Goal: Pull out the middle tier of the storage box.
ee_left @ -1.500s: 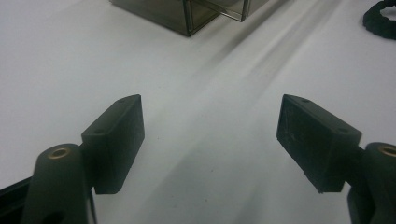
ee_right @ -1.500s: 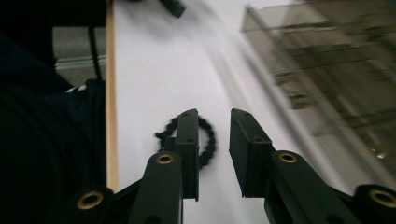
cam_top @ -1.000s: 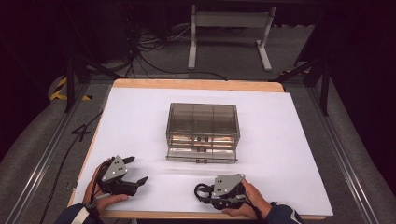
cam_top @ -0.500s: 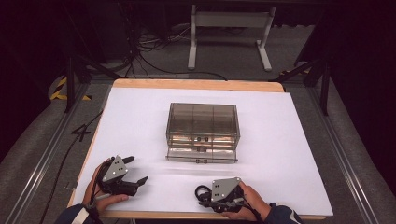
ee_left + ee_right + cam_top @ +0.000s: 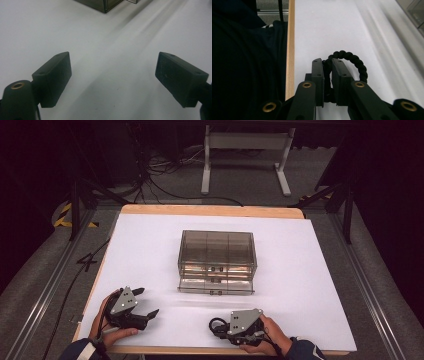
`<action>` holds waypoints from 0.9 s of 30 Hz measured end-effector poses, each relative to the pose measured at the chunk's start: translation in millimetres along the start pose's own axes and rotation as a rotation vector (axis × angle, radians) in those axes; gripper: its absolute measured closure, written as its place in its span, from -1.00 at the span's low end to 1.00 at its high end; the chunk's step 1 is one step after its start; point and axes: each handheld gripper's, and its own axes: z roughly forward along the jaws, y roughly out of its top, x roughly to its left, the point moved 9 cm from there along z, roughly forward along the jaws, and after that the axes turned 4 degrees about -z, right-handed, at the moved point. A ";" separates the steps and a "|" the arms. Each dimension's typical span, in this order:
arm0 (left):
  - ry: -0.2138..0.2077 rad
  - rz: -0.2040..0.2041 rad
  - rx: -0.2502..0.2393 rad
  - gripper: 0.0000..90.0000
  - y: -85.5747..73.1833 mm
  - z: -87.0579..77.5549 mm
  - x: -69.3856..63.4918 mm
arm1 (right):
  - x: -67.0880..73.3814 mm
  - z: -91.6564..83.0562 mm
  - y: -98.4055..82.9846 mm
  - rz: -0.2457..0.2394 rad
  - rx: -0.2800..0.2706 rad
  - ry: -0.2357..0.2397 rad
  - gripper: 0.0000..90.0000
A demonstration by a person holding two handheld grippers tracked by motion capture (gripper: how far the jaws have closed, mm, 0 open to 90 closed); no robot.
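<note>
A smoky see-through drawer box (image 5: pixel 217 255) stands mid-table, its lowest drawer (image 5: pixel 216 287) pulled out a little. My left gripper (image 5: pixel 148 301) rests at the near left, jaws wide apart and nothing between them, seen close in the left gripper view (image 5: pixel 112 70). At the near right, my right gripper (image 5: pixel 215 326) points left along the table's front edge. Its jaws have just been closing, and they pinch a black braided cord loop (image 5: pixel 354 61) in the right gripper view (image 5: pixel 327 62). The loop (image 5: pixel 216 322) curls out past the fingertips onto the white sheet.
White sheet (image 5: pixel 310 270) covers the table; a wooden rim (image 5: pixel 291 45) runs along the front edge, close to the right gripper. A corner of the drawer box (image 5: pixel 100 3) shows ahead of the left gripper. Cables and a metal stand (image 5: pixel 245 155) lie on the floor beyond.
The right gripper's jaws have drawn closer together on the black loop. Both hands stay where they were, and the left gripper is unchanged.
</note>
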 end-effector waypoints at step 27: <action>-0.002 0.000 -0.003 -0.67 0.2 -0.2 -0.3 | -32.4 -60.3 18.4 0.004 -0.116 -0.137 0.80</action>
